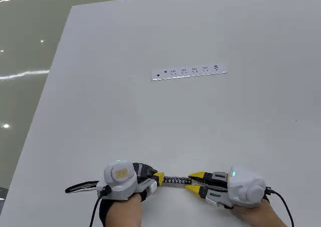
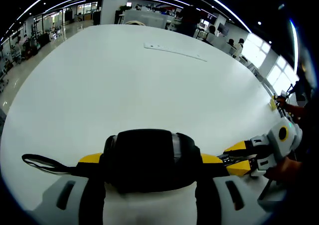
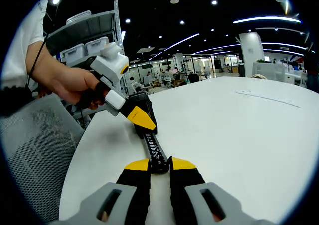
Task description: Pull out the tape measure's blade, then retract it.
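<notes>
The tape measure (image 2: 147, 158) is a black, round case, and it sits near the edge of the white table (image 1: 150, 116) closest to the person. The left gripper (image 1: 153, 179) holds it tight. In the left gripper view you can see one yellow tip on each side of the case, opened just as wide as the case is. A black strap (image 1: 80, 187) hangs off the case and lies on the table, pointing away to the left. A short bit of the blade (image 1: 175, 180) sticks out of the case. In the head view the blade runs straight from left to right, along the near edge of the table, and its number side faces up. The case is at the left end. The right gripper (image 3: 159, 165) is at the right end, and its two yellow tips are almost together, pinching the end of the blade between them. The two grippers point at each other, with the blade stretched between them. A white power strip (image 1: 189, 71) lies far off in the middle of the table.
</notes>
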{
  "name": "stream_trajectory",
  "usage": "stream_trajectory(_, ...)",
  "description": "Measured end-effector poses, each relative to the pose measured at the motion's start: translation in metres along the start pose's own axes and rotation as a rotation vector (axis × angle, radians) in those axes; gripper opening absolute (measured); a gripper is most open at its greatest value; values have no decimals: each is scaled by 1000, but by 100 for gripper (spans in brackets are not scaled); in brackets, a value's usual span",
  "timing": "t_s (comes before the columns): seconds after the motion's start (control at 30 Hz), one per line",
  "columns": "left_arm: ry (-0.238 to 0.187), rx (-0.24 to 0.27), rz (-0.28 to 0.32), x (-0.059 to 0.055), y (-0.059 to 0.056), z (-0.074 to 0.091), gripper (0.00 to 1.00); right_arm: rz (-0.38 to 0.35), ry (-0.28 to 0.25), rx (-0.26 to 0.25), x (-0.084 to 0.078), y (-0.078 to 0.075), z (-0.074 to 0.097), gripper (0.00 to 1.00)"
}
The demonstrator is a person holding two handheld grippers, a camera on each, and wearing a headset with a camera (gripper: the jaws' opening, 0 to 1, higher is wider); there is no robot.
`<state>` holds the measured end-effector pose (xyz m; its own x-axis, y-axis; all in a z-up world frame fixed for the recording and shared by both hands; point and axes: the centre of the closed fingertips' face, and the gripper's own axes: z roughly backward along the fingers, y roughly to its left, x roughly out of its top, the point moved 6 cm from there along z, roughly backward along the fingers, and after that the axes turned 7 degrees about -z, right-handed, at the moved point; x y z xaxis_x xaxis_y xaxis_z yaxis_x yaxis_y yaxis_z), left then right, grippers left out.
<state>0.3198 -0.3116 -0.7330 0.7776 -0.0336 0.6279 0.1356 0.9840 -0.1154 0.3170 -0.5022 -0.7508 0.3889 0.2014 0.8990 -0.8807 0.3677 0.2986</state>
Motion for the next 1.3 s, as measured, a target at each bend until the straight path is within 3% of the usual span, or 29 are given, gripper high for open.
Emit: stream_trajectory(1.3, -11, -13, 8, 0, 0, 1, 71, 17, 16, 40, 8, 10, -37, 13)
